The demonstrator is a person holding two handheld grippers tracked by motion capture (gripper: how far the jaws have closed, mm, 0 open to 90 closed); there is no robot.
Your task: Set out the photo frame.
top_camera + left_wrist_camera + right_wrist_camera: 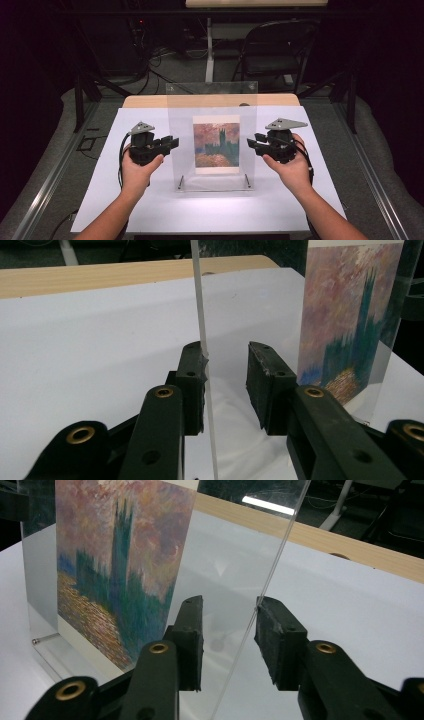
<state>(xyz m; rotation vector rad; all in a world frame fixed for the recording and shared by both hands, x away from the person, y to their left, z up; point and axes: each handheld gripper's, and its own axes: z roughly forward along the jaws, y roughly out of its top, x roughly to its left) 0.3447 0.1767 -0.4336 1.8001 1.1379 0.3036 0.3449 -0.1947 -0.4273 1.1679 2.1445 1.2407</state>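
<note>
A clear acrylic picture frame (211, 100) stands upright in the middle of the white sheet, holding a painted print (216, 145) of dark towers under a pink sky. My left gripper (172, 144) is open at the frame's left edge. In the left gripper view that thin edge (200, 315) runs between the jaws and touches the left pad (192, 385), while the print (350, 325) shows at the right. At the frame's right edge my right gripper (251, 144) is also open. The right gripper view has the clear edge (280, 550) between its jaws, against the right pad (275, 635), and the print (115, 565) to the left.
A white sheet (150, 210) covers the wooden table (150, 101). Two small metal standoffs (181, 181) hold the frame's base. Behind the table stand a folding chair (275, 50), a white table leg (209, 55) and floor cables (150, 65). Metal rails run along both sides.
</note>
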